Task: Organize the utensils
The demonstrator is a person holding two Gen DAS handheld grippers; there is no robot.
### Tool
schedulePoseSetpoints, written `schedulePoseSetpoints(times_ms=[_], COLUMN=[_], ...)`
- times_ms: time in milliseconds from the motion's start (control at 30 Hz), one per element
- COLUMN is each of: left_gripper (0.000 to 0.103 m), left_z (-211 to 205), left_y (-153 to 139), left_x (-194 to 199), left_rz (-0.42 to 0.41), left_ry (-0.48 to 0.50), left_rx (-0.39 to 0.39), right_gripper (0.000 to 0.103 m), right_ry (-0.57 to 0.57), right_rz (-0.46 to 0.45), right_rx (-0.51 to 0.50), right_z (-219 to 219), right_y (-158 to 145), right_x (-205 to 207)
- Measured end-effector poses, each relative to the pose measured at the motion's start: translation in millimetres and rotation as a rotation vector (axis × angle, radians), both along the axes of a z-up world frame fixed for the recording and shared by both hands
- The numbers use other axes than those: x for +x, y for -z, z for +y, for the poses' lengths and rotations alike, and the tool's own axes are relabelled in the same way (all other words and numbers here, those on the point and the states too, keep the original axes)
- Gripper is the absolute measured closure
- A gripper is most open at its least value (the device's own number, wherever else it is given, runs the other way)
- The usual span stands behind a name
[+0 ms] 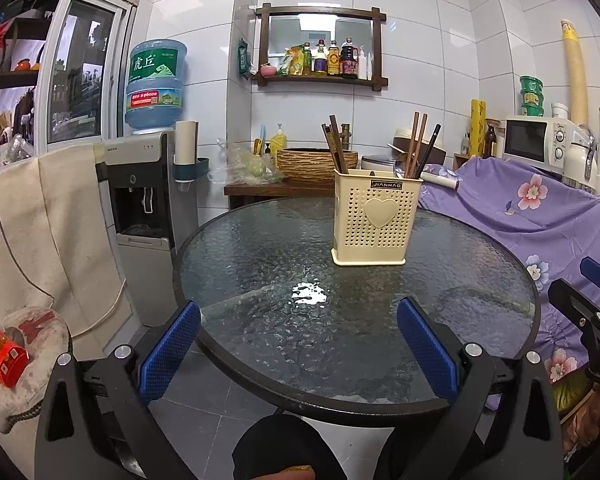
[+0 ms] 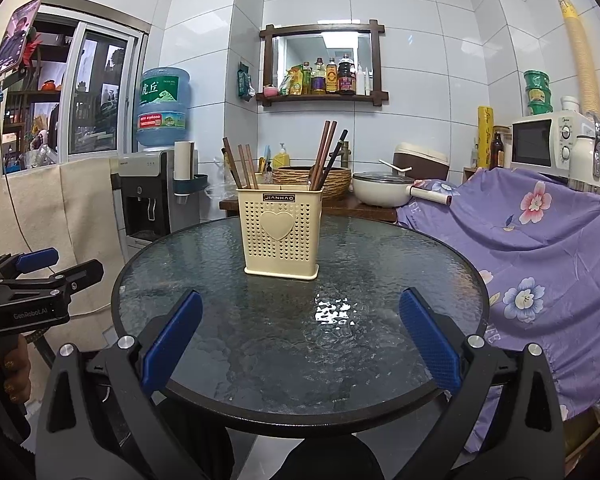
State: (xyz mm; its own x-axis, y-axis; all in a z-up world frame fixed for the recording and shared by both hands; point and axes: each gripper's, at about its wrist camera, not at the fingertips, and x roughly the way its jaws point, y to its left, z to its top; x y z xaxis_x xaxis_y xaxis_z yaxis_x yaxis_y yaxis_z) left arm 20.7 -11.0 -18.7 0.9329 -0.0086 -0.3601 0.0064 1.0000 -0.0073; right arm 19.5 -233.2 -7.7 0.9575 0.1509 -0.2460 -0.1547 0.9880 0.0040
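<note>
While both tools hover at the near rim | left hand-held gripper (image 1: pixel 298 346) wide open, empty | right hand-held gripper (image 2: pixel 300 340) wide open, empty | chopsticks (image 2: pixel 326 156) upright in holder (image 2: pixel 281 236), mid tabletop (image 2: pixel 380 280), well ahead of both

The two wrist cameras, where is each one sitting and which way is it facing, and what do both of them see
Left wrist: on the left gripper at the near table edge, facing the cream utensil holder, which sits right of centre; its own open blue fingers, the right gripper at the right edge.
Right wrist: on the right gripper, facing the same holder, here left of centre; its open fingers, the left gripper and a hand at left.
Shared: glass table, chopsticks, water dispenser, microwave.
</note>
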Motion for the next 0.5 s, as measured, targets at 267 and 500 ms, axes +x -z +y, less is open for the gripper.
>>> schedulePoseSetpoints(times_ms=[267,500], left_gripper=[0.006,0.006], left_z=[-1.1,-0.7], left_y=[-1.3,-1.6], left_x=[-0.9,-0.5], left_rz=[-0.001,0.000], left_ry=[-0.001,0.003], left_rx=[-0.007,-0.006], right_gripper=[0.006,0.006], right_ry=[0.001,0.000], right_rz=[0.000,0.001], right_rx=[-0.001,0.000], right_z=[0.8,0.3], right_y=[0.1,0.2], right_x=[-0.3,0.1])
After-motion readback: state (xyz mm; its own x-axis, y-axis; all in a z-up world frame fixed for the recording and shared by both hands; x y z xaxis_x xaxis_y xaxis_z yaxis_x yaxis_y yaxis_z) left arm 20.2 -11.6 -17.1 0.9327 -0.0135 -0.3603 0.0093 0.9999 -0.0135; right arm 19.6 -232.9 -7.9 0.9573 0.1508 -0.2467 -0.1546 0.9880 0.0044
